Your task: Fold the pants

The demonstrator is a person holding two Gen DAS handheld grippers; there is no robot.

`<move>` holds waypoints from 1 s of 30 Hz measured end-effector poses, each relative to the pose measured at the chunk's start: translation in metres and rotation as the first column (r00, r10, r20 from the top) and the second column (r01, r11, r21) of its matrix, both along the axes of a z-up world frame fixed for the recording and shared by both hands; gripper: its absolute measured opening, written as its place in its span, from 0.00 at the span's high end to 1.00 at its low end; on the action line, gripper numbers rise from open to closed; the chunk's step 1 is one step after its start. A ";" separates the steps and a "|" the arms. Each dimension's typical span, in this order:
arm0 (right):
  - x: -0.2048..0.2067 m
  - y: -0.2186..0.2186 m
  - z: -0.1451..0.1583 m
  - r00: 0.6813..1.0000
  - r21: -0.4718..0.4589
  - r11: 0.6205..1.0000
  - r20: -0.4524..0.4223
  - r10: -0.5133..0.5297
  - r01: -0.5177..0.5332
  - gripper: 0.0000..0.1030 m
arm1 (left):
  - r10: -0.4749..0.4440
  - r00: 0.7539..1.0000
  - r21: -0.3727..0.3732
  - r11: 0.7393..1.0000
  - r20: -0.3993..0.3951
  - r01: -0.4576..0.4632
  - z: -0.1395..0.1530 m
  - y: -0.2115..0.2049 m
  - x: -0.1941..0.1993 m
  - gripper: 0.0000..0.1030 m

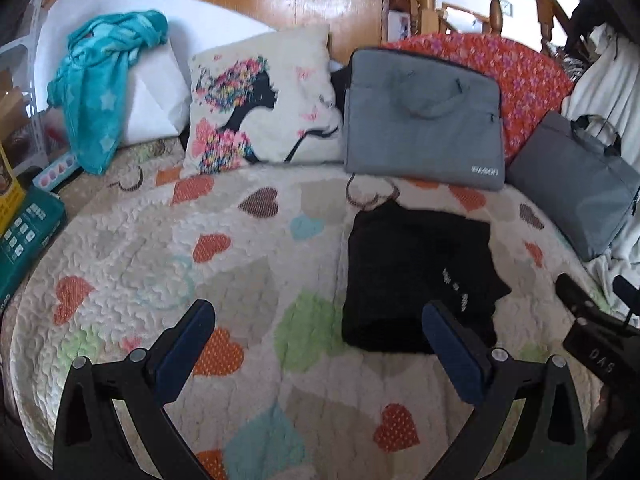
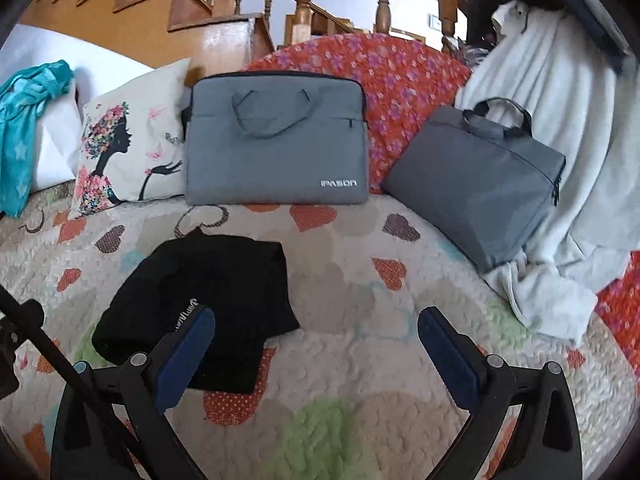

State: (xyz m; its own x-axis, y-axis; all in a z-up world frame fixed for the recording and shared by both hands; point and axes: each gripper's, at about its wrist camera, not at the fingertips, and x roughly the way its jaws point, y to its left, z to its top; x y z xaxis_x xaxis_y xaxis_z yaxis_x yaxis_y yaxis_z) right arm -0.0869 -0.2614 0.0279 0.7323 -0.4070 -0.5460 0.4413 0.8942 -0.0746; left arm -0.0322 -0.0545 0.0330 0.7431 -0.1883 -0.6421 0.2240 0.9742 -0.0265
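The black pants (image 1: 416, 276) lie folded into a compact bundle on the heart-patterned quilt (image 1: 240, 264); they also show in the right wrist view (image 2: 208, 296). My left gripper (image 1: 316, 316) is open and empty above the quilt, its right finger over the bundle's near edge. My right gripper (image 2: 316, 324) is open and empty, its left finger over the bundle's near right part. The right gripper's body (image 1: 600, 336) shows at the right edge of the left wrist view.
Against the back stand a printed cushion (image 1: 260, 100), two grey laptop bags (image 1: 424, 116) (image 2: 476, 184), a red floral pillow (image 2: 380, 80) and a teal blanket (image 1: 104, 84). A white garment (image 2: 560, 168) hangs at right. Boxes (image 1: 24, 224) sit at left.
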 end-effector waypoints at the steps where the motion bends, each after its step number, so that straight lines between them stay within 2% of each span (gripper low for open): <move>1: 0.000 0.000 -0.002 1.000 0.003 1.000 -0.011 -0.006 0.006 0.00 | -0.001 1.000 0.001 1.000 -0.024 0.001 -0.004 0.000 0.002 0.00; 5: 0.000 0.000 -0.009 0.999 0.024 1.000 -0.050 -0.015 0.017 0.00 | -0.008 0.997 -0.004 1.000 -0.079 0.007 -0.015 -0.001 0.003 0.00; 10: -0.001 0.001 -0.021 0.996 0.081 0.997 -0.093 0.004 0.003 0.00 | -0.028 0.995 -0.002 1.000 -0.095 0.028 -0.020 -0.003 0.000 0.00; 17: 0.004 0.003 -0.033 0.991 0.130 0.991 -0.132 0.032 -0.014 0.00 | -0.049 0.985 -0.032 0.999 -0.167 0.044 -0.030 -0.004 0.006 0.00; 30: 0.009 0.008 -0.037 0.988 0.128 0.991 -0.148 0.051 -0.032 0.00 | -0.043 0.984 -0.011 0.999 -0.172 0.042 -0.034 -0.004 0.006 0.00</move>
State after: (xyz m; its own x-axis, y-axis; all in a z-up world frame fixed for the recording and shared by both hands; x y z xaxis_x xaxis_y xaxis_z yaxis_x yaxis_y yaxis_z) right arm -0.0782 -0.2535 -0.0090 0.6524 -0.3000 -0.6960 0.3961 0.9179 -0.0243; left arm -0.0260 -0.0585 -0.0012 0.6129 -0.2224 -0.7582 0.2568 0.9636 -0.0751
